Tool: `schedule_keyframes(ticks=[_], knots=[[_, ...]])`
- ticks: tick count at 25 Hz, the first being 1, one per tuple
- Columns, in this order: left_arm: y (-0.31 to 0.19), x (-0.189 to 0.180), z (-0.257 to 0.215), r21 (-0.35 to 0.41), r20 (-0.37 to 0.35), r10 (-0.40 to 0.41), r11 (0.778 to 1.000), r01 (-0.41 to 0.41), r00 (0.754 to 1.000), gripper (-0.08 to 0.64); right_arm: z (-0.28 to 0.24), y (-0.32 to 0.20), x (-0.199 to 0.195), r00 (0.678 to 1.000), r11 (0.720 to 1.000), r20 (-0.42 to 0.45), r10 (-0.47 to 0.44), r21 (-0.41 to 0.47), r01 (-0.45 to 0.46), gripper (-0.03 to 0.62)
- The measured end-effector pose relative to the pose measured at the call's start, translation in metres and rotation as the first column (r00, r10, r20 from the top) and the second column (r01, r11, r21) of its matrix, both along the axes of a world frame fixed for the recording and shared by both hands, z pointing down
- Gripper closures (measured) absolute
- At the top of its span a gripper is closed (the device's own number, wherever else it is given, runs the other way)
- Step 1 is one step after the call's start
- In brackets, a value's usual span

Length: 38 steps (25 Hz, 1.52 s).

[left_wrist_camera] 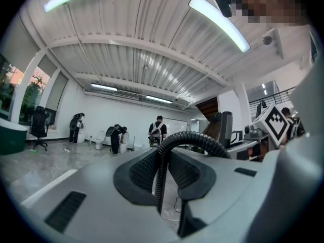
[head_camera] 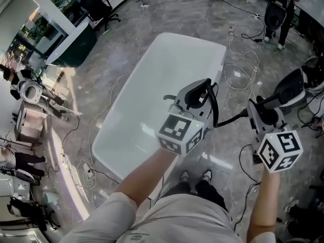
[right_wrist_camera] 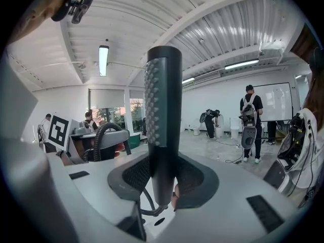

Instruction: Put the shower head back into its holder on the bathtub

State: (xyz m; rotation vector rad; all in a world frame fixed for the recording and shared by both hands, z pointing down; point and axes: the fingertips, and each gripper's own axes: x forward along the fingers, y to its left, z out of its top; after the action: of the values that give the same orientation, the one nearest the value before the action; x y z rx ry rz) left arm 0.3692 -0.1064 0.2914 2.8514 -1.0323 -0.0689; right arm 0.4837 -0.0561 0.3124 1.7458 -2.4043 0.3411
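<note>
Bathtub: a white bathtub (head_camera: pixel 147 105) is seen on a grey marbled floor (head_camera: pixel 167 14), lying diagonally across the head view.
Left gripper: the left gripper (head_camera: pixel 201 91) (left_wrist_camera: pixel 163 171) is held above the bathtub's right-hand rim, towards its near end. Its jaws are clenched on the hose.
Hose: a black ribbed hose (head_camera: pixel 218 116) (left_wrist_camera: pixel 192 137) (right_wrist_camera: pixel 104 135) is pinched between the left jaws. It arches out of them and is led away from the bathtub towards the right gripper.
Right gripper: the right gripper (head_camera: pixel 259 108) (right_wrist_camera: pixel 161 186) is held off the bathtub's right-hand side, over the floor. Its jaws are clamped on the shower head.
Shower head: a dark, stick-shaped shower head (head_camera: pixel 286 92) (right_wrist_camera: pixel 162 115) is gripped near its lower end, with rows of nozzles along one face. It is held outside the bathtub, apart from the rim.
Cables: loose cables (head_camera: pixel 238 70) are seen on the floor, right of the bathtub.
People: several people (right_wrist_camera: pixel 249 120) (left_wrist_camera: pixel 158 130) are seen far behind, well away from the bathtub.
</note>
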Motion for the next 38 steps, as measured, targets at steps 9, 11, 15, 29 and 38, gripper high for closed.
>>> schedule_keyframes(ticks=[9, 11, 15, 29, 38], knots=[[-0.005, -0.007, 0.032, -0.109, -0.155, 0.017, 0.993, -0.034, 0.988, 0.499, 0.018, 0.001, -0.017, 0.999, 0.999, -0.032, -0.023, -0.039, 0.021, 0.458], [-0.002, 0.008, 0.028, -0.103, -0.177, 0.06, 0.992, -0.079, 0.982, 0.499, 0.017, 0.001, -0.011, 0.999, 0.999, -0.036, -0.006, -0.039, 0.004, 0.458], [0.002, 0.03, 0.019, -0.087, -0.205, 0.13, 0.985, -0.15, 0.97, 0.499, 0.012, 0.005, 0.0, 0.999, 0.999, -0.033, 0.041, -0.034, -0.042, 0.459], [-0.028, -0.03, 0.06, -0.136, -0.177, -0.015, 0.991, -0.009, 0.984, 0.499, 0.028, -0.005, -0.026, 1.0, 0.997, -0.023, 0.003, -0.072, -0.005, 0.459], [-0.034, -0.077, 0.099, -0.146, -0.157, -0.093, 0.987, 0.07, 0.983, 0.499, 0.044, -0.01, -0.064, 0.998, 0.996, -0.045, -0.038, -0.08, 0.035, 0.458]])
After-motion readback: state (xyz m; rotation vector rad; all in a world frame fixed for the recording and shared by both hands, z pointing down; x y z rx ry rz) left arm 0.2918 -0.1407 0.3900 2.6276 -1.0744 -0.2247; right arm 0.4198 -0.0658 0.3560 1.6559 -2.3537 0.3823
